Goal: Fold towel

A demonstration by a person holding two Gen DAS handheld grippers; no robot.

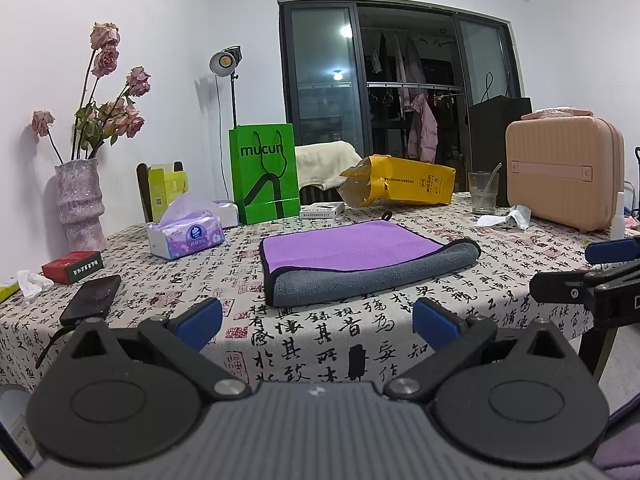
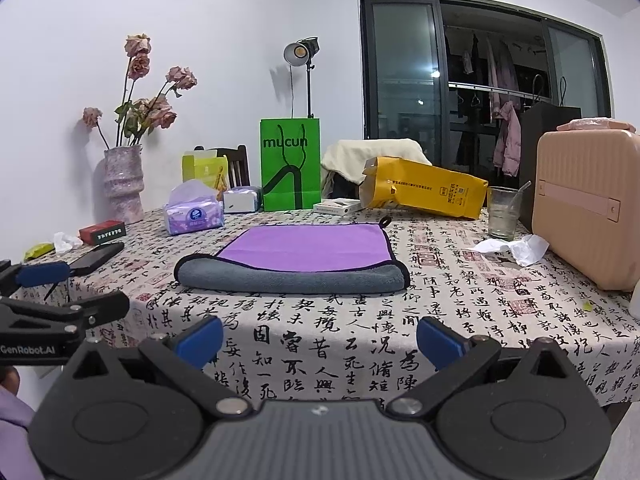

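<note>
- Hovering at lower centre of its own view, the left gripper (image 1: 316,320) is hanging with jaws released, nothing held.
- Sitting mid-frame on the tablecloth (image 1: 320,344), the towel (image 1: 360,264) is looking folded already, purple side up, grey roll facing us.
- Waiting likewise, the right gripper (image 2: 320,340) is gaping, holding nothing, probably backed off.
- Getting cut off at the right edge: the pink suitcase (image 2: 592,208).

Home: vase (image 1: 80,204), hanging clothes (image 1: 420,128)

Towel (image 1: 352,258) (image 2: 296,258): folded, flat on the tablecloth.
Purple face up, grey underside rolled over at the 6 o'clock edge, dark piping, hanging loop at 12 o'clock.
</note>
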